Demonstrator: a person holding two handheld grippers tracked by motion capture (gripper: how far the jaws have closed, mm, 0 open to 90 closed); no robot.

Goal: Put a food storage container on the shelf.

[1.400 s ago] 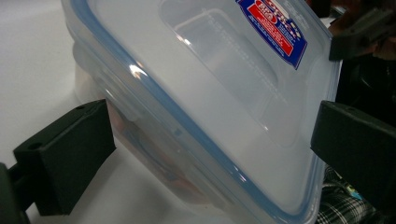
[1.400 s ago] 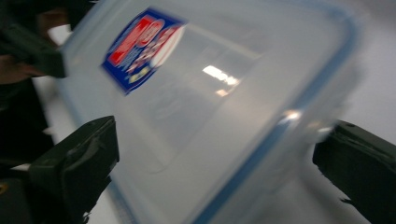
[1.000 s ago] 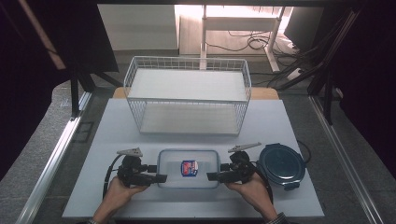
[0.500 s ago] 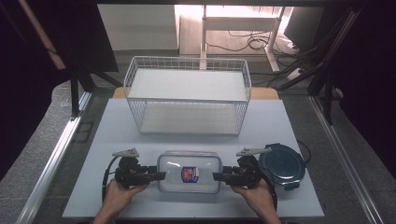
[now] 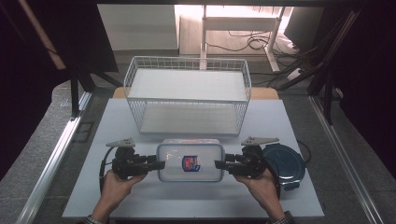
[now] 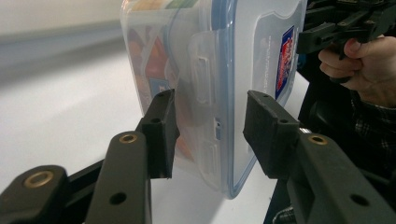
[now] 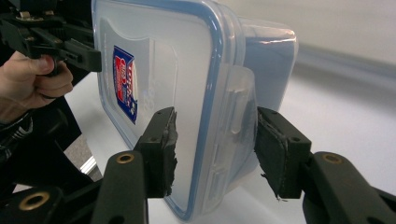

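Two grippers clamp a clear lidded food box at its short ends, near the front of a white table.

From the left: the left gripper, matte black with brass-coloured rivets and a grey three-cornered plate on top, has just closed its jaws onto the left end of the container, one rubbery pad against the side wall and the other at the lid's edge, with the latch flap between them. The container is a rounded rectangle of see-through plastic with a blue seal line, a red-and-blue label on its lid and orange contents showing through the wall. The right gripper, its pads frayed at the edges, has likewise just closed on the right end. Just right of it lies a round dark-blue lid. Behind stands a white wire basket, well apart.
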